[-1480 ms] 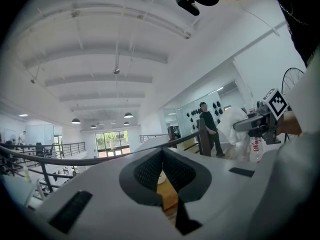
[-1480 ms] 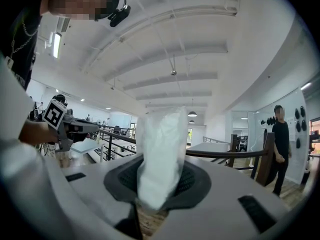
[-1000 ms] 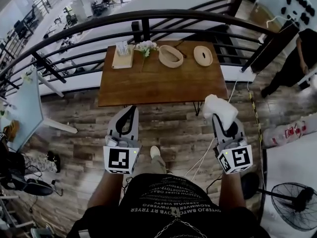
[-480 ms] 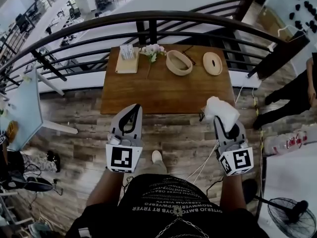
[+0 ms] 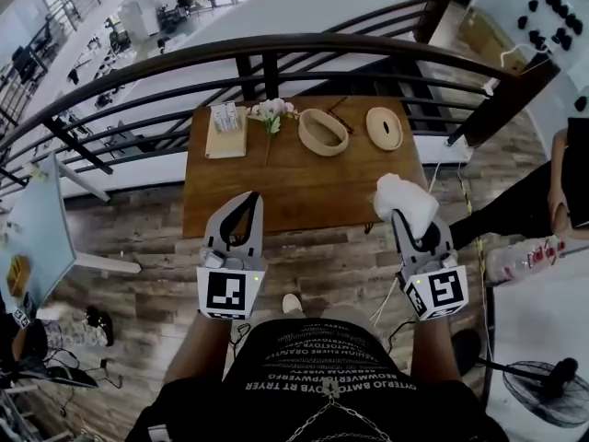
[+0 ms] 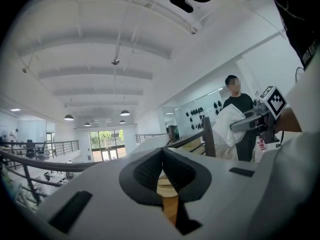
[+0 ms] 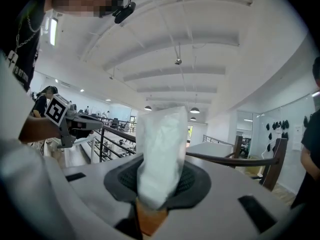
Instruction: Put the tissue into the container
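Note:
A white tissue (image 5: 403,201) (image 7: 159,154) (image 6: 227,125) sticks up from my right gripper (image 5: 411,217) (image 7: 160,184), whose jaws are shut on it, held in the air over the table's front right corner. My left gripper (image 5: 241,212) (image 6: 162,171) hangs over the table's front edge, jaws closed together and empty. On the far side of the wooden table (image 5: 294,178) sits an oval wooden container (image 5: 323,132), with its flat oval lid (image 5: 384,127) lying to its right. Both grippers stay well short of the container.
A tissue holder (image 5: 225,122) and small flowers (image 5: 271,110) stand at the table's back left. A black metal railing (image 5: 276,58) curves behind the table. A person (image 5: 557,187) stands at the right, a fan (image 5: 543,389) sits low right, and cables trail over the wood floor.
The view has shifted a little, and both grippers sit slightly closer to the table's front edge. The right gripper still holds the tissue.

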Demonstrator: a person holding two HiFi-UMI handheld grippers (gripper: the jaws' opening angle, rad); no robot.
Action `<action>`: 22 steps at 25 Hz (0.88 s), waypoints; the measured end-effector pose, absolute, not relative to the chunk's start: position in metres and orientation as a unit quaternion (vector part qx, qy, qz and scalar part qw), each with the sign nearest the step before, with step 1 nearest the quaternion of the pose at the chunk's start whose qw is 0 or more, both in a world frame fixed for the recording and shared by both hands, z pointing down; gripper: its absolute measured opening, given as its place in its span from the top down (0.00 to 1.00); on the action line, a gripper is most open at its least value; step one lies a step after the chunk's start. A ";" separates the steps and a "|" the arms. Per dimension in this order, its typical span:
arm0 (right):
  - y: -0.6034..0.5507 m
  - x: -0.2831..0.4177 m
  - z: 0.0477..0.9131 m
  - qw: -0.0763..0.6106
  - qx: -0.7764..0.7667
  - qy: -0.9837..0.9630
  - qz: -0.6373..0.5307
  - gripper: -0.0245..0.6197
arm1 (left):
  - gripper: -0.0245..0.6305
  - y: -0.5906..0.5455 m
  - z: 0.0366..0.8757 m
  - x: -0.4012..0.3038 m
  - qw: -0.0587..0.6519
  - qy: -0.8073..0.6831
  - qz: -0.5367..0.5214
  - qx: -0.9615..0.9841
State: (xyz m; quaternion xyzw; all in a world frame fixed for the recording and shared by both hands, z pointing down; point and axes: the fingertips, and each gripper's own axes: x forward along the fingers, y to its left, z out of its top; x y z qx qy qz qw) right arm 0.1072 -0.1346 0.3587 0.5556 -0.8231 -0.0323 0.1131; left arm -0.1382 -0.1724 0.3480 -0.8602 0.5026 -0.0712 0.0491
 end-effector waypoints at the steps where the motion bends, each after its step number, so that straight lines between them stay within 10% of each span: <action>1: -0.135 0.108 0.358 0.114 0.558 -0.822 -0.032 0.79 | 0.92 -0.174 0.347 -0.139 0.048 0.503 -0.069 -0.860; 22: -0.283 0.123 0.442 0.138 0.526 -0.839 0.035 0.79 | 0.92 -0.281 0.378 -0.119 0.033 0.522 -0.099 -0.846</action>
